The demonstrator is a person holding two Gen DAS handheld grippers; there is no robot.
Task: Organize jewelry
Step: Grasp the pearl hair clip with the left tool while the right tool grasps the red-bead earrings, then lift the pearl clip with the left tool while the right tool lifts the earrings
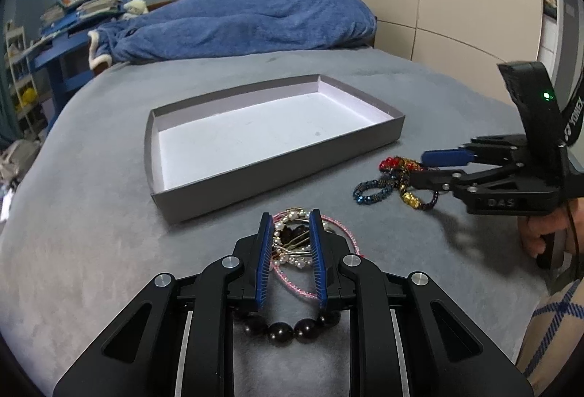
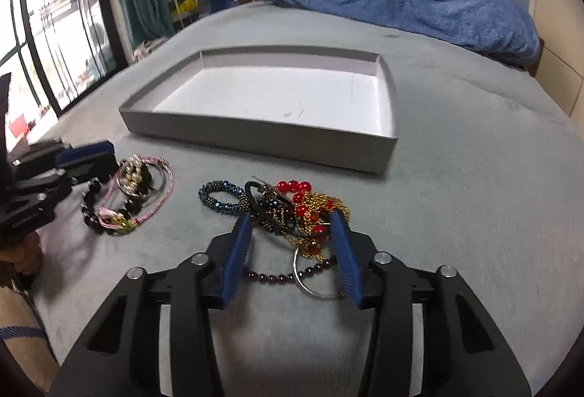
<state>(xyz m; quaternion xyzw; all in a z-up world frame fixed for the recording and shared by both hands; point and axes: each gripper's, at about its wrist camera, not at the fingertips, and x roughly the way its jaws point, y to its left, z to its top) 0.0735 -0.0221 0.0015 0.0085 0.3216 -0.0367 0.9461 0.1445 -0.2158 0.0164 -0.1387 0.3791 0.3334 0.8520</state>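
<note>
Left gripper [image 1: 291, 220], on the grey bedspread [image 1: 109, 232] before the shallow grey box [image 1: 277, 170]: fingers clenched on a cluster of pearl bracelets [image 1: 292, 243], with a pink cord and dark beads. Right gripper [image 2: 292, 220]: fingers parted around a tangle of red-bead and gold-chain jewelry [image 2: 306, 211]; contact could not be told.

L gripper [image 1: 292, 220] pinched the pearl bunch [image 1: 292, 243] on the bed [image 1: 91, 232], tray [image 1: 277, 170] just beyond; R gripper [image 1: 419, 167] sat over the beads [image 1: 376, 192].
</note>
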